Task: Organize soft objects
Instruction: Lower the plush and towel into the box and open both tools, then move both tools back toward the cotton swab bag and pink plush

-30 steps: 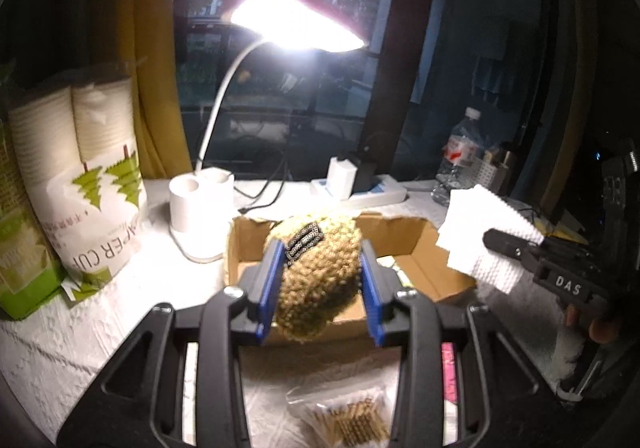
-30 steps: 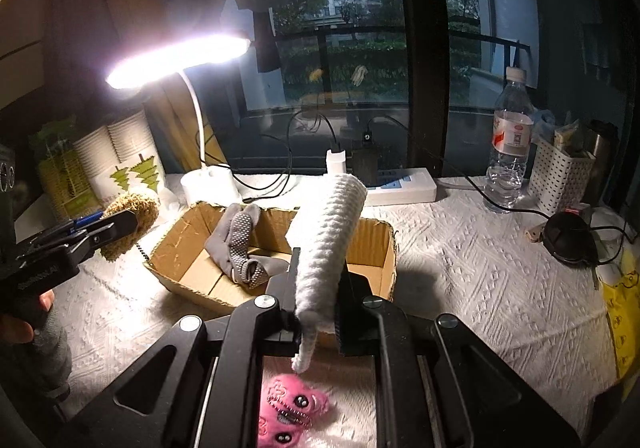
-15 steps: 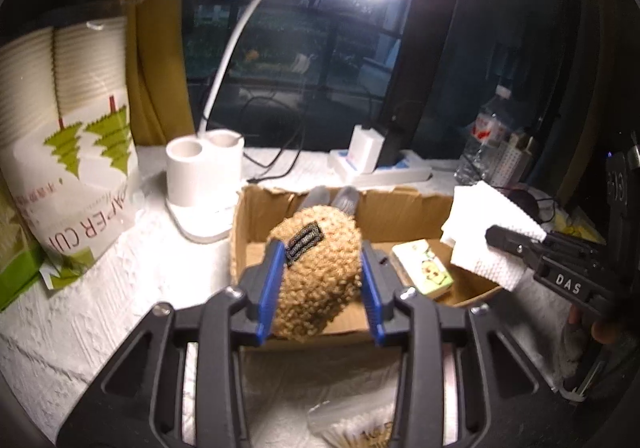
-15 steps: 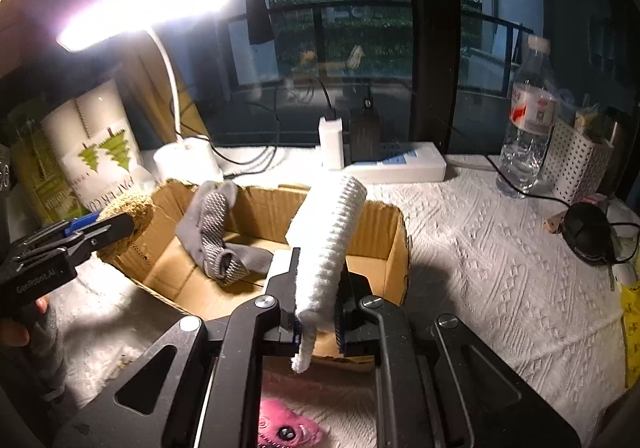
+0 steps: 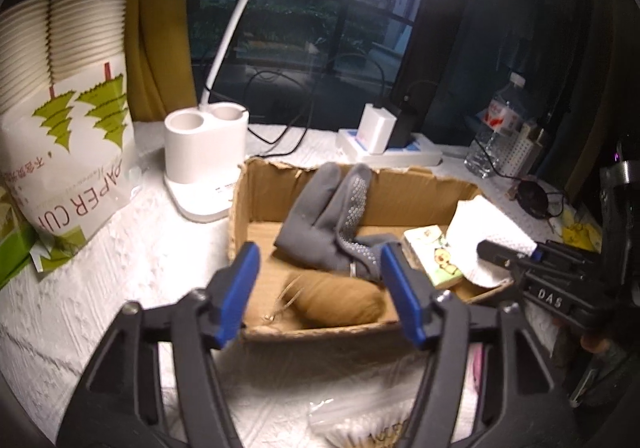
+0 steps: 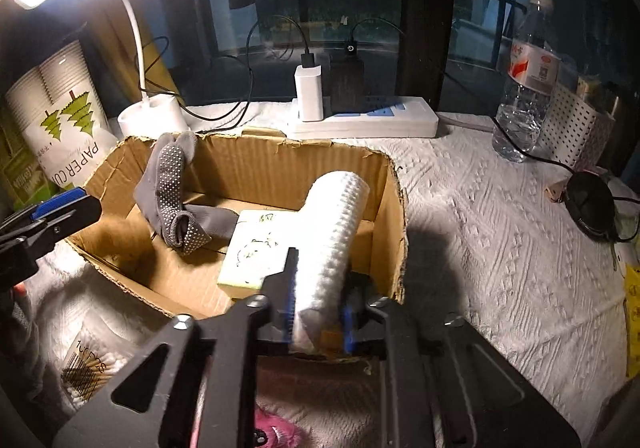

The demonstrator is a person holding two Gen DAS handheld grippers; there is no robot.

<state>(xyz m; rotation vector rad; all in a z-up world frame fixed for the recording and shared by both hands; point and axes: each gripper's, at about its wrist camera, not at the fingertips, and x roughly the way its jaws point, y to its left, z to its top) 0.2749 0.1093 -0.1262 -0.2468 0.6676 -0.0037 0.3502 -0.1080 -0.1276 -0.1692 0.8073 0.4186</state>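
Now the left gripper (image 5: 320, 288) has just spread its jaws, and the fuzzy brown toy (image 5: 340, 300) lies loose in the cardboard box (image 6: 256, 163). Beside it, the right gripper (image 6: 318, 312) jaws have just been loosening around the white knit roll (image 6: 336, 232), which leans into the box to join the gray socks (image 6: 176, 199).

The left gripper (image 5: 320, 288), jaws just opened wide, hangs over the box (image 5: 400, 183) with nothing between them, a blurred tan plush (image 5: 340, 300) below inside beside grey socks (image 5: 332, 219) and a tissue pack (image 5: 434, 260).
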